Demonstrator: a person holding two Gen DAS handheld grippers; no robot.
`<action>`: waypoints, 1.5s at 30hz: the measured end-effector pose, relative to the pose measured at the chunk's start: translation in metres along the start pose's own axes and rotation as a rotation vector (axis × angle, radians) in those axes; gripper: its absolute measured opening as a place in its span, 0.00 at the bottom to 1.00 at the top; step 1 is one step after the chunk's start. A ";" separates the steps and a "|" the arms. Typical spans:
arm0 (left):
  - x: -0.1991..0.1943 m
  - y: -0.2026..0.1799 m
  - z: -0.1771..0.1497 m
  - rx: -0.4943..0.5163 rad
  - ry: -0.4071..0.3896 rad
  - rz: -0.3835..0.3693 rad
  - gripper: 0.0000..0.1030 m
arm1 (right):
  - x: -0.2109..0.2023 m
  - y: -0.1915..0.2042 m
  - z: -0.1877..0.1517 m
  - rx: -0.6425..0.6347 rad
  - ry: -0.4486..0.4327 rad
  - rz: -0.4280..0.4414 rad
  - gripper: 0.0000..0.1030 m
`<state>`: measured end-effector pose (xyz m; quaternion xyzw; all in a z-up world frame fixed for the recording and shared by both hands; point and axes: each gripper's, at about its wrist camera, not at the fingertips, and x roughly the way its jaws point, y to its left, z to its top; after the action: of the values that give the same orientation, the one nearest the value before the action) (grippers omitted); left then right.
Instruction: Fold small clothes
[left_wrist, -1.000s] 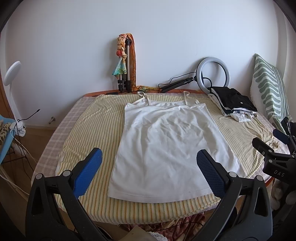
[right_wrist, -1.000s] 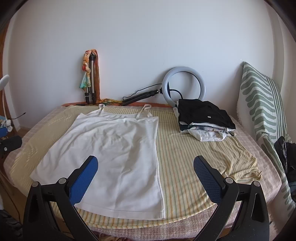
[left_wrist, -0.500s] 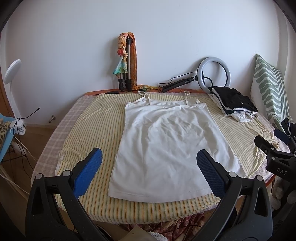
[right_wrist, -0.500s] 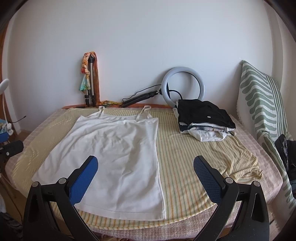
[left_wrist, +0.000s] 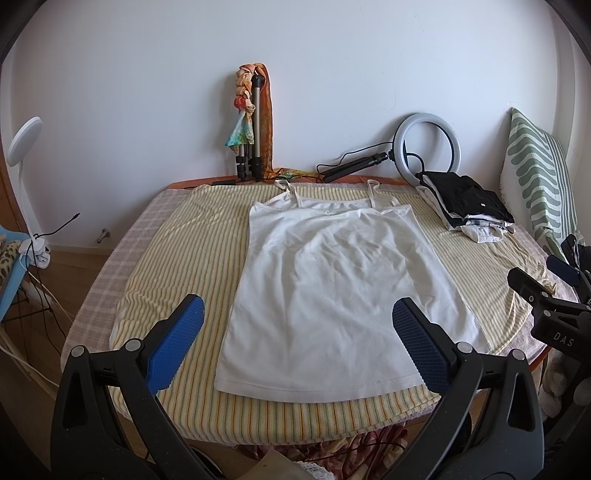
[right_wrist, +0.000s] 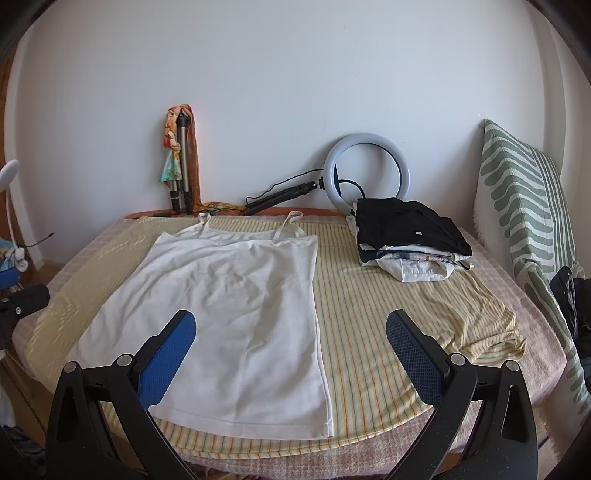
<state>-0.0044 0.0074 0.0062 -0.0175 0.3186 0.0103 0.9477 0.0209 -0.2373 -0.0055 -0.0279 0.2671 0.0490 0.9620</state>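
White camisole (left_wrist: 332, 291) lies flat, unfolded, straps twd wall, on striped yellow cloth (left_wrist: 177, 266) over the table (right_wrist: 509, 295). Left hand-held gripper (left_wrist: 295, 325) and right hand-held gripper (right_wrist: 290, 339) both spread wide, holding nothing, above near hem. Folded clothes stack (right_wrist: 410, 236) sits right of camisole, by ring light (right_wrist: 367, 166).

Soft even daylight, bright white wall (left_wrist: 332, 74), faint shadows, sharp focus, strong fisheye bending, dark vignetted corners

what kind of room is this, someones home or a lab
Most likely a room in a home, not a lab: a white camisole lies flat on a table under a striped cloth, with folded clothes, a cushion and a ring light by the wall.
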 end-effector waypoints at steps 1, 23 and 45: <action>0.000 0.000 0.000 0.000 0.000 0.000 1.00 | 0.000 0.000 0.000 0.001 0.000 0.000 1.00; 0.007 0.000 -0.014 -0.006 0.015 0.004 1.00 | 0.000 0.001 0.001 0.011 0.002 0.011 1.00; 0.050 0.066 -0.032 -0.179 0.166 -0.014 0.91 | 0.025 0.031 0.042 -0.007 0.036 0.151 1.00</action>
<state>0.0143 0.0728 -0.0512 -0.1049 0.3938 0.0307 0.9127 0.0600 -0.2011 0.0169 -0.0120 0.2855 0.1218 0.9505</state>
